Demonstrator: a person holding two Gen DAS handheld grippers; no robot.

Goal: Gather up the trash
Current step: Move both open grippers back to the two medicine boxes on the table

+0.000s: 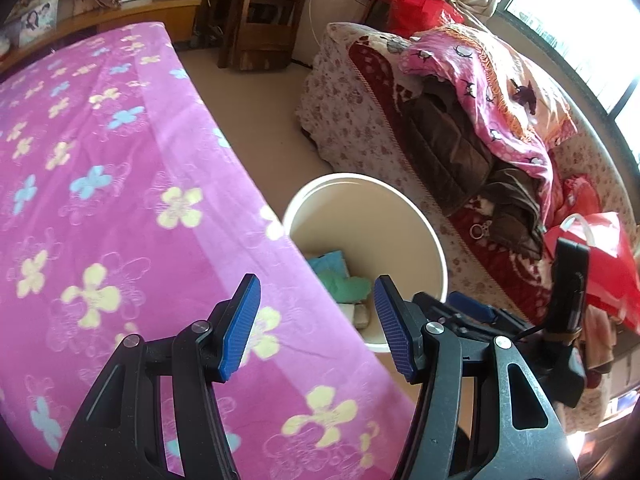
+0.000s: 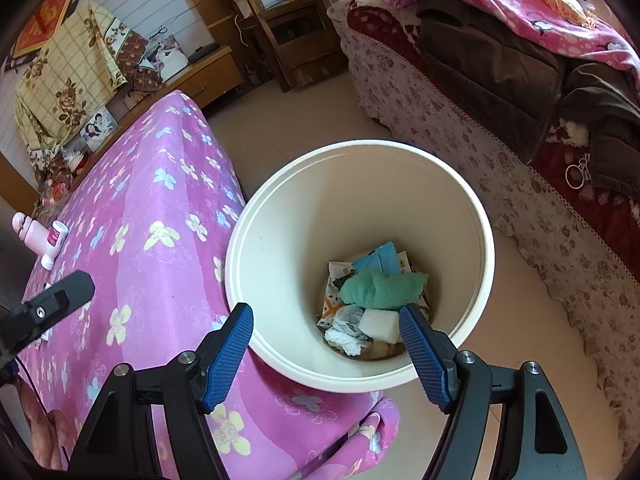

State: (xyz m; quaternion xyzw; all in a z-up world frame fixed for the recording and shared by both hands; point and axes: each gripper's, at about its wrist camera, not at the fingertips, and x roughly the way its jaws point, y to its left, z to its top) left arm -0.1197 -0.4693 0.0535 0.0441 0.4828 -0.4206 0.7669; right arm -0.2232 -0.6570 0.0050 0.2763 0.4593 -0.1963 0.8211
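A cream round bin (image 2: 476,216) stands on the floor beside the pink flowered table. At its bottom lie a green crumpled cloth (image 2: 380,286), a blue packet (image 2: 380,258), a white foam block (image 2: 378,324) and crumpled tissue (image 2: 344,332). My right gripper (image 2: 326,354) hangs over the bin's near rim, open, nothing between its blue pads. In the left wrist view the same bin (image 1: 424,216) shows past the table edge, with the green cloth (image 1: 346,286) inside. My left gripper (image 1: 316,326) stands open and empty above the table's edge. Part of the other gripper (image 1: 568,280) shows at the right.
The pink flowered tablecloth (image 1: 100,160) covers the table on the left. A pink bottle (image 2: 28,232) and a small white container (image 2: 54,242) stand at its far side. A sofa (image 2: 540,220) piled with blankets and clothes lies right of the bin. Wooden chairs (image 1: 260,12) stand behind.
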